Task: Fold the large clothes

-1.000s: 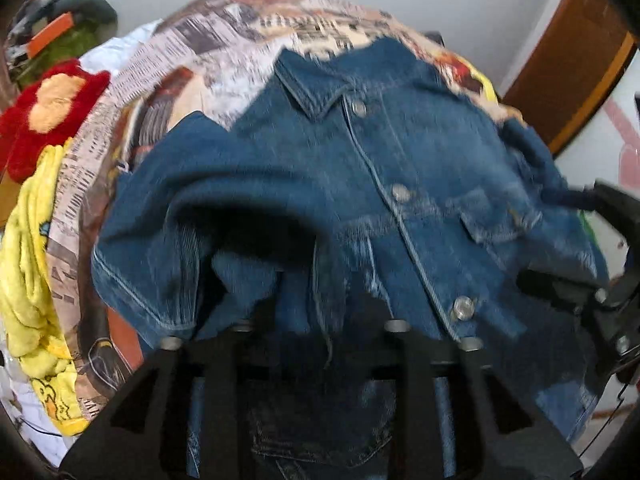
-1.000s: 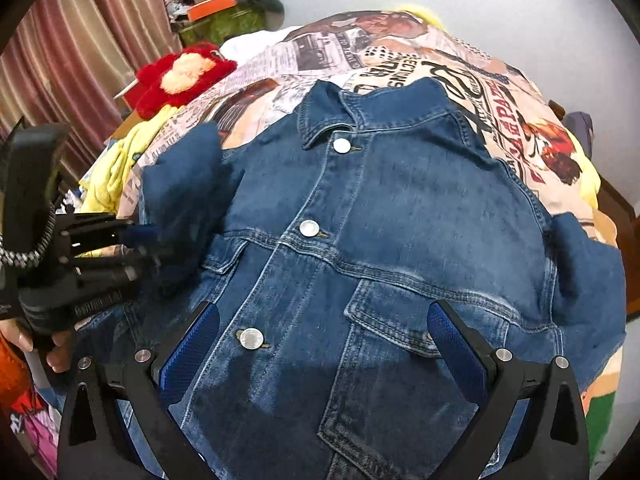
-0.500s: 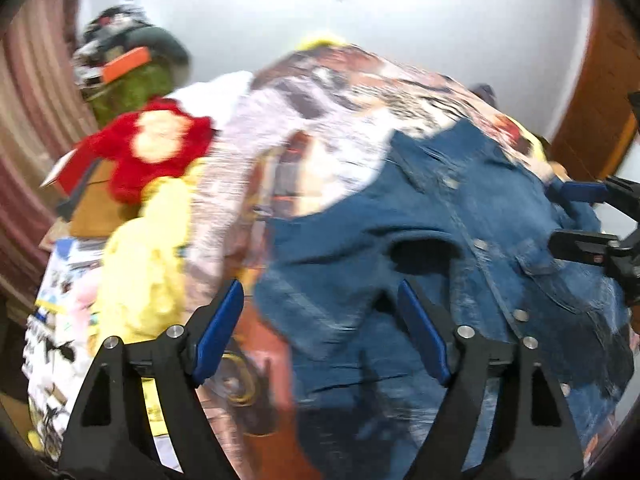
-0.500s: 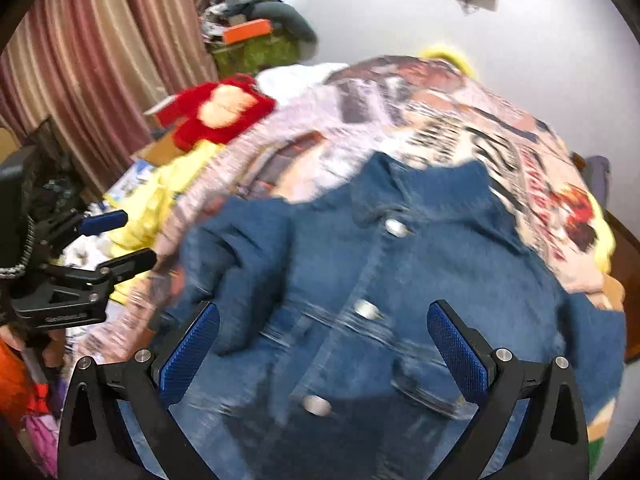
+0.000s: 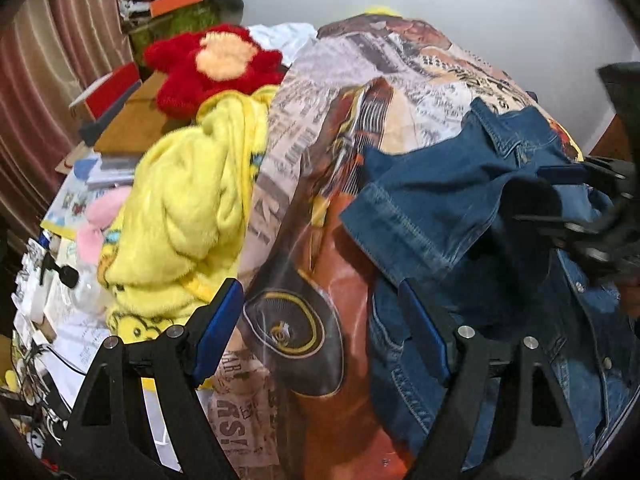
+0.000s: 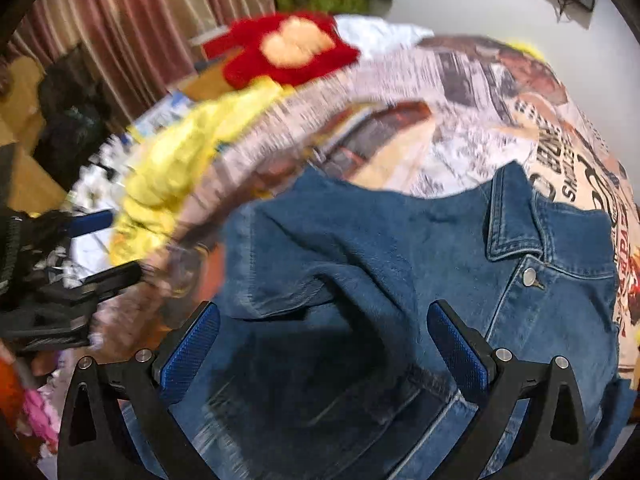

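- Our right gripper [image 6: 323, 346] hangs with jaws spread wide and empty, directly over the folded-in sleeve [image 6: 320, 252] of the denim jacket [image 6: 520, 320].
- Our left gripper [image 5: 320, 332] gapes too, holding nothing; the jacket lies to its right, on the printed bedspread [image 5: 344, 128].
- The sleeve's cuff edge runs crosswise; the right hand seems nearer.
- No containers are visible.
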{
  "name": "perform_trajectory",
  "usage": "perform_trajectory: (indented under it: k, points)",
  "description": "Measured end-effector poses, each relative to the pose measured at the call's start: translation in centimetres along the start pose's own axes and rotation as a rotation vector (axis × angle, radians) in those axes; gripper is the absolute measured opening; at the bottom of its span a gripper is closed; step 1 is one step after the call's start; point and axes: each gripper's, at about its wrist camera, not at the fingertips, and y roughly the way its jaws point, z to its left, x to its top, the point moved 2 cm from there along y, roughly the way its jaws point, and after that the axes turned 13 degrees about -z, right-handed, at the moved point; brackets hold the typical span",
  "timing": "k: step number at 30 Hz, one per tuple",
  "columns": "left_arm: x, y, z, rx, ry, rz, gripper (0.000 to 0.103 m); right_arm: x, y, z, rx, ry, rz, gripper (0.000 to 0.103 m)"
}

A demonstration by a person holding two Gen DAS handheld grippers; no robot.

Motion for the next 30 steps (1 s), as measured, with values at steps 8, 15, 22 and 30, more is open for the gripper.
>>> perform_trajectory:
  k: [8,15,22,30]
  points:
    - [-1.5,2.7,0.3,-0.020,-0.026,0.056,0.079,-0.4,4.6,1.0,-0.061,-0.087,0.048,0.088]
    - [-2.0,3.9,-0.7,-0.051,-0.017,0.073,0.079,-2.2,5.2,-0.5,-0.074,-0.063,0.041,0.044]
    - [-1.7,4.3,-2.2,-0.052,0.027,0.083,0.079,-1.5,1.0,-0.6,-0.066,-0.069,-0.055,0.025]
    - [0.1,3.6,-3.9,-0.072,0.042,0.055,0.079,-3.1,-3.8,-6.4,-0.071,0.158,-0.080,0.024]
